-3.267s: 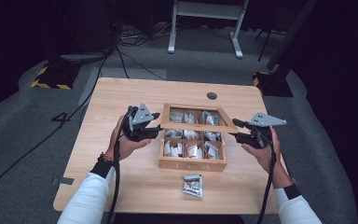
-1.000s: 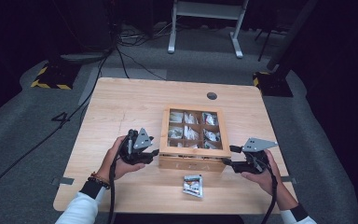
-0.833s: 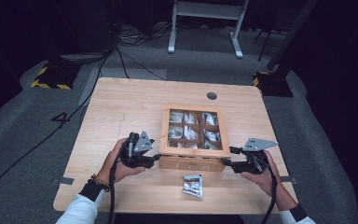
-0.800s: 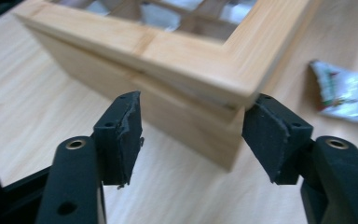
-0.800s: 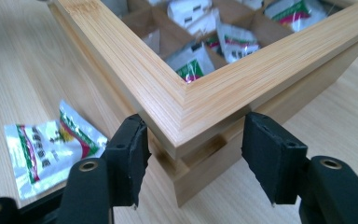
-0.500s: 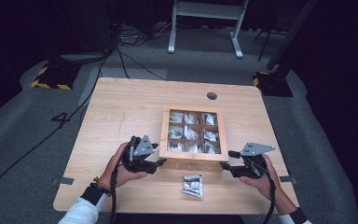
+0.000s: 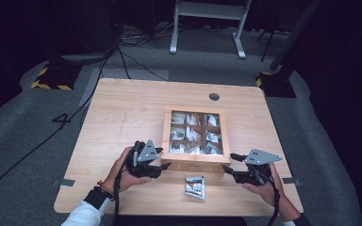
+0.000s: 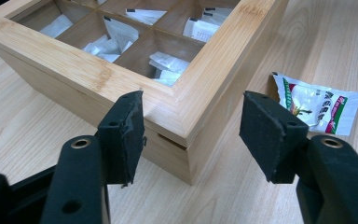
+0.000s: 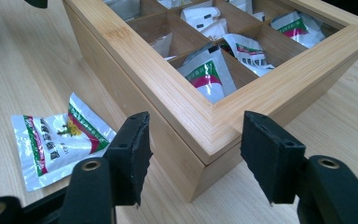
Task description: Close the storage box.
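Wooden box, sachet print unreadable

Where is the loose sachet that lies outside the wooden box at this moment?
In the high view, the sachet lies on the table just before the wooden box, between the left gripper and right gripper.

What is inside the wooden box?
The wooden box is split into nine compartments holding white sachets, some with green and red print. Whether its framed lid has a clear pane cannot be told, and the compartment floors beneath the sachets are covered.
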Tool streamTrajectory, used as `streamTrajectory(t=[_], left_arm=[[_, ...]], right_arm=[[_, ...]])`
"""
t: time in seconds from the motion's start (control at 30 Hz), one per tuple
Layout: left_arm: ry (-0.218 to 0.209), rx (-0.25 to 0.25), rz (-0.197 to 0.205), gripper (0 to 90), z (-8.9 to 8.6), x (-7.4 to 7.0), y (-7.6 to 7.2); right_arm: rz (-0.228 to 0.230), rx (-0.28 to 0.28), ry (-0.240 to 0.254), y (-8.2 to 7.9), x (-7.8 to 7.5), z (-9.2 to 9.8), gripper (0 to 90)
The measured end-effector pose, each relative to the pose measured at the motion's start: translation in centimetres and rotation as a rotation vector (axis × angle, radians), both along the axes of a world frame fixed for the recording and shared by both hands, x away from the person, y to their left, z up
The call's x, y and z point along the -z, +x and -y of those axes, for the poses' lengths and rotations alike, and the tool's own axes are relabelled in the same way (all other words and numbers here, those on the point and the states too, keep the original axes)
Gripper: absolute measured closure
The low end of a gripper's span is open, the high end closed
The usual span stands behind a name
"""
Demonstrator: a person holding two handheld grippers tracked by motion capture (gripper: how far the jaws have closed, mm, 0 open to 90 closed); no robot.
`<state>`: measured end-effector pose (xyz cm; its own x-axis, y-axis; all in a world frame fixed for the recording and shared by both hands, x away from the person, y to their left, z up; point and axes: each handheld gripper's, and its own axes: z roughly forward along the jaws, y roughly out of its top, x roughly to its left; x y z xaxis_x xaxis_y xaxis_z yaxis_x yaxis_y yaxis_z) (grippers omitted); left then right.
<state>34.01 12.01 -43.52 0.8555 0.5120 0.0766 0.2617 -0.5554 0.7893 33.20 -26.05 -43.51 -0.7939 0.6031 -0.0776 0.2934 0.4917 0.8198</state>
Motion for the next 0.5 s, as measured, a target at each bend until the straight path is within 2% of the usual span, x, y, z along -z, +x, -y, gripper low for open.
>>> streamTrajectory(t=[0.13, 0.27, 0.4, 0.5], left_arm=[[0.002, 0.009, -0.002, 41.7, -0.1, -0.4, 0.1], [0.029, -0.012, 0.012, 34.4, -0.3, -0.9, 0.3], [0.020, -0.062, 0.020, 28.5, -1.2, -1.5, 0.3], [0.013, -0.091, 0.032, 23.9, -2.0, -1.9, 0.2]], right_arm=[[-0.011, -0.015, -0.010, 0.2, -0.2, 0.1, 45.0], [-0.015, -0.018, -0.004, 0.5, -0.6, 0.5, 41.8], [-0.029, -0.044, -0.028, 0.6, -1.2, 1.0, 37.6], [0.000, -0.041, -0.052, 0.5, -1.5, 1.5, 35.6]])
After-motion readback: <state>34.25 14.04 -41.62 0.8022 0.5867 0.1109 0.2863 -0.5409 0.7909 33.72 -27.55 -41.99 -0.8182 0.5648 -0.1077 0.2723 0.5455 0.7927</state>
